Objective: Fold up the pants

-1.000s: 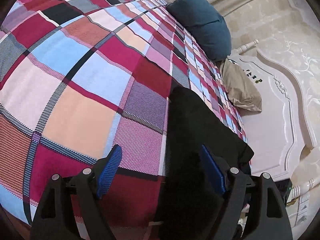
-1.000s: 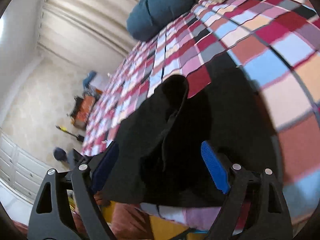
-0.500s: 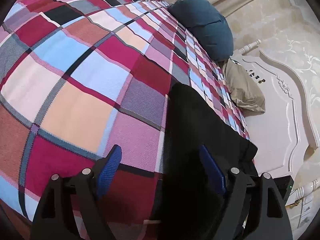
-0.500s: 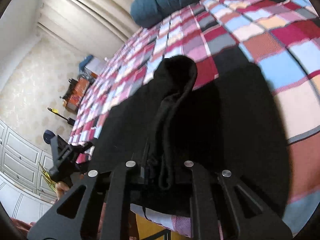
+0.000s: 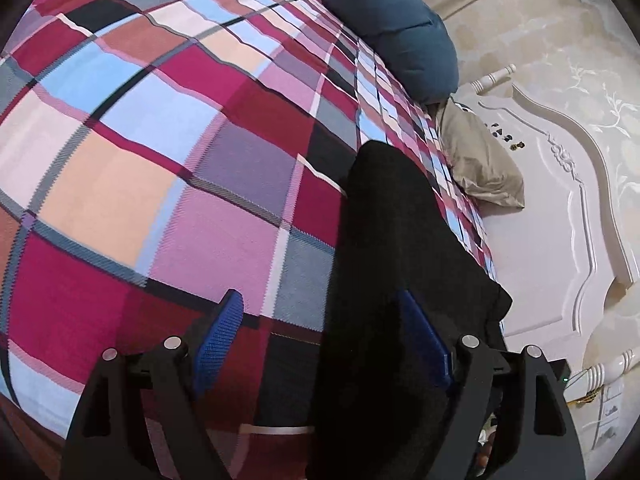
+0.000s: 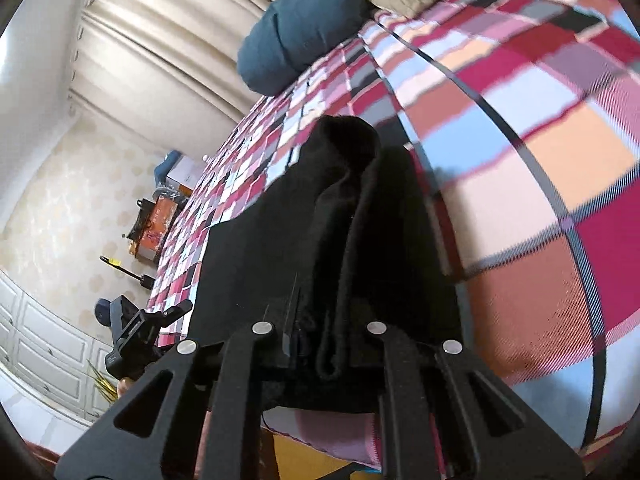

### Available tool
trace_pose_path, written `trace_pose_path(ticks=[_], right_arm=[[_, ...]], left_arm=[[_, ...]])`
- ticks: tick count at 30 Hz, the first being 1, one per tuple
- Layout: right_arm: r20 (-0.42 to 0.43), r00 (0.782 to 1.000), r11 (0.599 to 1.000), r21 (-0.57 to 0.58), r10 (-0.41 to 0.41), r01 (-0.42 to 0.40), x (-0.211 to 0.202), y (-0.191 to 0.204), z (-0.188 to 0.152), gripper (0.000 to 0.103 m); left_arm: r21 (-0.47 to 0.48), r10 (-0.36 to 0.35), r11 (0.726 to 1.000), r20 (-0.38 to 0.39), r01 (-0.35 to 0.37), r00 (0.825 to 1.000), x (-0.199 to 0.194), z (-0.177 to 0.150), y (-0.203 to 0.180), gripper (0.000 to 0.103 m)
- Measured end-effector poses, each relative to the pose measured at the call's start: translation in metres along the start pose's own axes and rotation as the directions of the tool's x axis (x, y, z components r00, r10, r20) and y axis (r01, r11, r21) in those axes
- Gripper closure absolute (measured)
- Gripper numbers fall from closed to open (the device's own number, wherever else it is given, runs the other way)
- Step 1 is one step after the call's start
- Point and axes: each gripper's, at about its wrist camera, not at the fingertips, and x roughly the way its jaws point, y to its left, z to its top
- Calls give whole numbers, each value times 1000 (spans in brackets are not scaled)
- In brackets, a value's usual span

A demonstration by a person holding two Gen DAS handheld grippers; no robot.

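The black pants (image 5: pixel 392 264) lie on the plaid bedspread (image 5: pixel 160 152) near the bed's edge. My left gripper (image 5: pixel 324 340) is open, its blue pads on either side of the pants' left edge, right pad over the cloth. In the right wrist view the pants (image 6: pixel 280 248) have a raised fold running up the middle. My right gripper (image 6: pixel 320 336) is shut on that bunched edge of the pants. The left gripper also shows in the right wrist view (image 6: pixel 136 336) at the far end of the pants.
A dark blue pillow (image 5: pixel 404 32) and a beige pillow (image 5: pixel 480 168) lie at the head of the bed by the white headboard (image 5: pixel 560 216). The floor beside the bed holds an orange box (image 6: pixel 156 224) and tools. White cabinets (image 6: pixel 36 344) stand at left.
My right gripper closed on the bunched edge of the pants and has lifted it a little. My left gripper stayed open and moved slightly forward along the pants' edge.
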Motion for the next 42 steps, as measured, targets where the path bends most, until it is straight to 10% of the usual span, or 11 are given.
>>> trace_pose_path(ticks=[13, 20, 23, 32, 42], right_arm=[[20, 994, 989, 106, 104, -106, -5, -33, -3, 87], [88, 991, 987, 116, 100, -110, -47, -41, -7, 25], [95, 995, 996, 89, 14, -22, -58, -42, -4, 25], [-20, 992, 981, 153, 122, -118, -20, -42, -10, 23], [-87, 993, 990, 117, 86, -76, 0, -31, -7, 23]], left_arm=[[-45, -37, 998, -3, 37, 999, -2, -3, 4, 23], [-55, -69, 996, 15, 70, 997, -18, 0, 18, 22], [-66, -103, 992, 18, 104, 995, -24, -2, 26, 18], [-60, -174, 983, -44, 171, 984, -15, -17, 26, 18], [-102, -313, 949, -169, 300, 934, 13, -21, 6, 17]])
